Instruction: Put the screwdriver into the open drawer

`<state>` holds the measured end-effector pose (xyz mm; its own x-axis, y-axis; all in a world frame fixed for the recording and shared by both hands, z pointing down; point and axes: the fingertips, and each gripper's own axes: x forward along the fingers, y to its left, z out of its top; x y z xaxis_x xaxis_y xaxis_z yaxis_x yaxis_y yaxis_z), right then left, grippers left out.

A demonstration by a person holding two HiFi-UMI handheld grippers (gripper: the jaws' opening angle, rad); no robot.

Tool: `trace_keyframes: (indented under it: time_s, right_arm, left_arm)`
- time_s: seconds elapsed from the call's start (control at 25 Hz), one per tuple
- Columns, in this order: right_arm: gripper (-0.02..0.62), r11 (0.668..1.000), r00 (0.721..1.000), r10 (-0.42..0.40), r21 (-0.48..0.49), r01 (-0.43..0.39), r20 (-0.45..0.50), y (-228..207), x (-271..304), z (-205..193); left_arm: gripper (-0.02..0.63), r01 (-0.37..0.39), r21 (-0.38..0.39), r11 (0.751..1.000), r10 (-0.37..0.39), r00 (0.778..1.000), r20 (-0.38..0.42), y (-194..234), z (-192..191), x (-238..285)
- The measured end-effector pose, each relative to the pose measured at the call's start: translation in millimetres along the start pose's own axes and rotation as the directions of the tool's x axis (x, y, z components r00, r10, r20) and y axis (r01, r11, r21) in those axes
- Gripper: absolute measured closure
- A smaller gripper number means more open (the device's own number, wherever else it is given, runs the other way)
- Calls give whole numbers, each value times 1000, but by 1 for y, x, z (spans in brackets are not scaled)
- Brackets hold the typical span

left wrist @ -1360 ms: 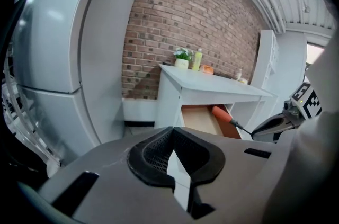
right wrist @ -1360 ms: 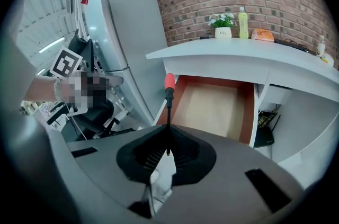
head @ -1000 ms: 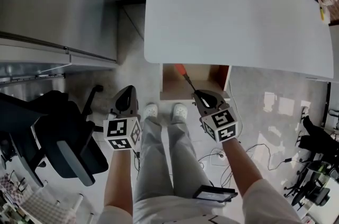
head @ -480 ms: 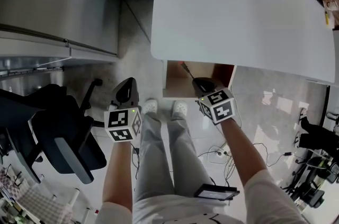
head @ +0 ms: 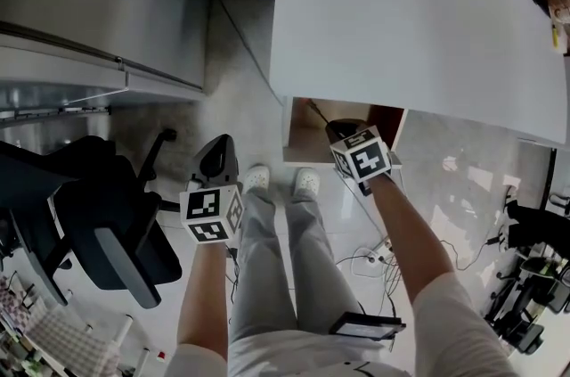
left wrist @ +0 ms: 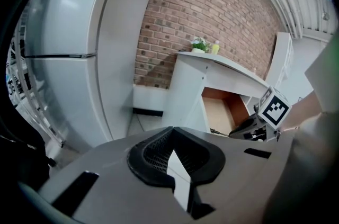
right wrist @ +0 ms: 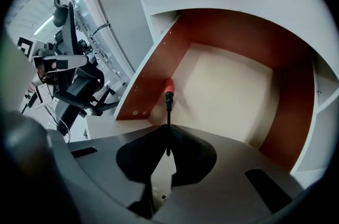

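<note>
Right gripper point(right wrist: 167, 137) grips the screwdriver point(right wrist: 169, 91) shaft, handle by the drawer's point(right wrist: 228, 80) left wall | I must only release it | left gripper point(left wrist: 172, 138) closed, empty

The right hand-held gripper point(head: 334, 132) holds the screwdriver point(head: 318, 115) inside the open drawer point(head: 303, 145).
</note>
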<state>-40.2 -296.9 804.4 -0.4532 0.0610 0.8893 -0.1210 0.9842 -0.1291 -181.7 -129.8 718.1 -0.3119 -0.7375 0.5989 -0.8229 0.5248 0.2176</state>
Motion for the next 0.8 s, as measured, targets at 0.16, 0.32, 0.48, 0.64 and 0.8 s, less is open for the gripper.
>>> trace_keyframes:
  time_s: [0.16, 0.32, 0.48, 0.64, 0.8]
  right_arm:
    - [569, 999, 997, 40, 30, -38, -62, 8, 13, -11]
    - [569, 1000, 995, -12, 24, 15, -103, -1, 22, -18]
    - [569, 999, 996, -21, 30, 24, -86, -1, 22, -17]
    - [569, 999, 998, -39, 20, 40, -52, 0, 15, -10]
    - [569, 997, 996, -59, 38, 61, -68, -2, 9, -15]
  left_arm:
    - [594, -1, -4, 1000, 1, 1000, -9, 2, -5, -3]
    - [594, -1, -3, 1000, 1, 1000, -14, 6, -9, -4]
    - [594, -1, -6, 1000, 1, 1000, -15, 8, -10, -3]
    - [594, 3, -3, 1000, -4, 1000, -18, 5, -8, -4]
    - [594, 9, 7, 1000, -9, 1000, -25, 3, -3, -6]
